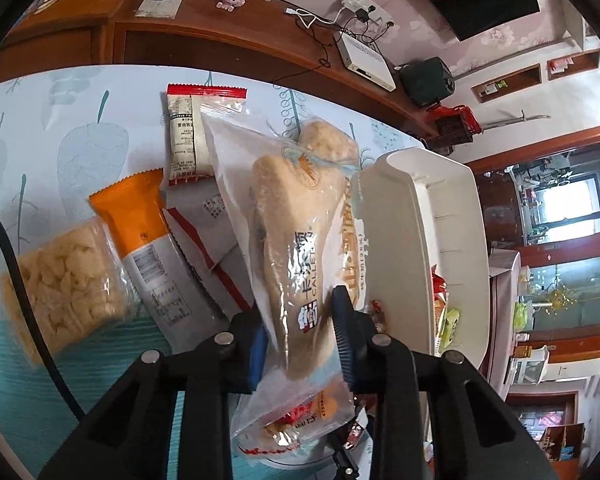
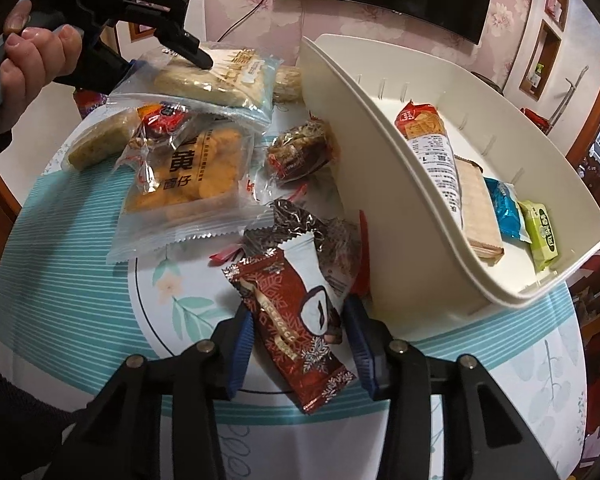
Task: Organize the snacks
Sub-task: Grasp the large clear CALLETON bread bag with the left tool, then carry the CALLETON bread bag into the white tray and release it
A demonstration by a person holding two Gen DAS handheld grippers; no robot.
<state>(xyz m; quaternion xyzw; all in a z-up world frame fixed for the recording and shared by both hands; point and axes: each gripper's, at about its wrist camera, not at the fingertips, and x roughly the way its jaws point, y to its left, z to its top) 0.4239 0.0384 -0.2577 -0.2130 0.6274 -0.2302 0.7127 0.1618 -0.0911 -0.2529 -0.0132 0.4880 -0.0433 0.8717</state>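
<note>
**Ana:** Closest to the lens, the left hand-held gripper [image 1: 300, 340] is pinching the clear plastic bag of pale bread sticks [image 1: 300, 232]; both blue pads press on its lower half.

**Ben:** And the right hand-held gripper [image 2: 298, 344]?

**Ana:** It straddles a dark red foil snack wrapper with snowflake print [image 2: 296, 332] that lies flat on the tabletop [image 2: 80, 248]. The left pad looks in contact with the wrapper's edge; on the right I cannot tell whether the pad touches, so I would call it closing round, not yet a sure grip.

**Ben:** Where does everything go?

**Ana:** Into the white plastic bin [image 2: 380, 168], which already holds a few packets. In the left view its rim sits just right of the bread bag.

**Ben:** Which way does the bag run?

**Ana:** Its long axis points away from the left hand-held gripper, roughly parallel to the bin's near wall. So the bag probably wants a sideways carry to the right and over the rim, no turning needed. The right one is nearer the bin's end.
</note>
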